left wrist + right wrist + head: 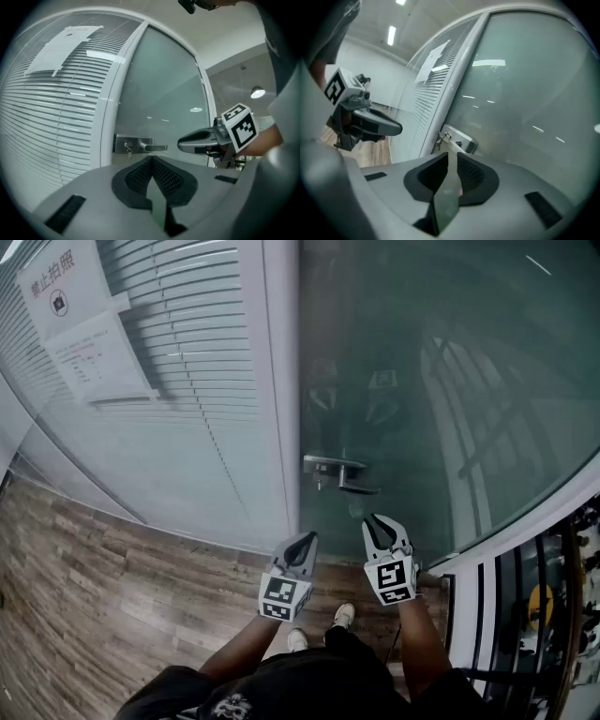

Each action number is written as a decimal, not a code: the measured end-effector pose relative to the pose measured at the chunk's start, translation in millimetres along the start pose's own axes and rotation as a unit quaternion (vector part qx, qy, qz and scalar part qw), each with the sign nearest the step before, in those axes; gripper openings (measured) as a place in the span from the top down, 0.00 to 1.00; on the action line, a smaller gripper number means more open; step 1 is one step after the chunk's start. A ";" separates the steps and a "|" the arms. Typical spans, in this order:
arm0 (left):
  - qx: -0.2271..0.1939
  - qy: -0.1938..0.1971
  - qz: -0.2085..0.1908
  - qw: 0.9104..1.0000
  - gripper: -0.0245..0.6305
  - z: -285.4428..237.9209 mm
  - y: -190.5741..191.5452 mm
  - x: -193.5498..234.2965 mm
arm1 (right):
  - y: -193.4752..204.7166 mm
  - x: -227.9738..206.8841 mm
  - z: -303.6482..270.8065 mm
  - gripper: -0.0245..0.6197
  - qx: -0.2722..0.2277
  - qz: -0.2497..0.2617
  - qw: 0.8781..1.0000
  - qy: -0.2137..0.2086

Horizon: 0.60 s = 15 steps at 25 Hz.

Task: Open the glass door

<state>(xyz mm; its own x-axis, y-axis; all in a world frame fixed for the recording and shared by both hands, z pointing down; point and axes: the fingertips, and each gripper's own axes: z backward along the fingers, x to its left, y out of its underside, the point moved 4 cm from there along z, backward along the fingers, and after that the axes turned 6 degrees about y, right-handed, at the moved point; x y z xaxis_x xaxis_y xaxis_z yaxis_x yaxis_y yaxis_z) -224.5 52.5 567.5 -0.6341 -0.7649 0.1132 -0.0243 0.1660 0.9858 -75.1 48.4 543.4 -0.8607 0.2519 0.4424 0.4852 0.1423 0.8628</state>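
Two grippers — left gripper (308, 539), right gripper (373, 520) — one glass door (450, 381), one handle (342, 472), two notices (61, 282) (98, 357).

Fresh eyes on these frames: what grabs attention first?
The big teal glass door fills the upper right of the head view, its metal lever handle at the door's left edge. Just below, the left gripper and right gripper point toward the handle, both shut, empty, not touching it. At upper left, paper notices hang in front of the blinds.

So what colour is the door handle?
Silver, plain brushed-looking metal: the door handle shows best in the left gripper view.
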 end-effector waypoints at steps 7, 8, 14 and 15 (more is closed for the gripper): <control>0.001 -0.010 -0.005 1.000 0.95 -25.0 7.4 10.5 | -4.6 -14.5 -53.1 0.75 0.042 0.194 0.978 -0.067; -0.004 -0.016 -0.008 1.000 0.95 -29.8 7.7 13.8 | -4.0 -14.9 -60.2 0.74 0.047 0.217 0.972 -0.077; -0.003 -0.023 -0.003 1.000 0.95 -54.6 7.9 20.8 | 9.3 -12.0 -100.5 0.67 0.088 0.337 0.929 -0.125; -0.003 -0.023 -0.003 1.000 0.95 -58.3 9.9 21.8 | 13.2 -10.1 -106.4 0.67 0.095 0.349 0.922 -0.137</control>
<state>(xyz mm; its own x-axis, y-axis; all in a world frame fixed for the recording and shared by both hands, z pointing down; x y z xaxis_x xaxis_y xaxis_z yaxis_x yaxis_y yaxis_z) -193.4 1.2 586.9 -0.6687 -0.7365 0.1021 -0.0228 0.1575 0.9873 -76.5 -54.1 576.3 -0.2695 0.5742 0.7731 0.9471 0.0127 0.3207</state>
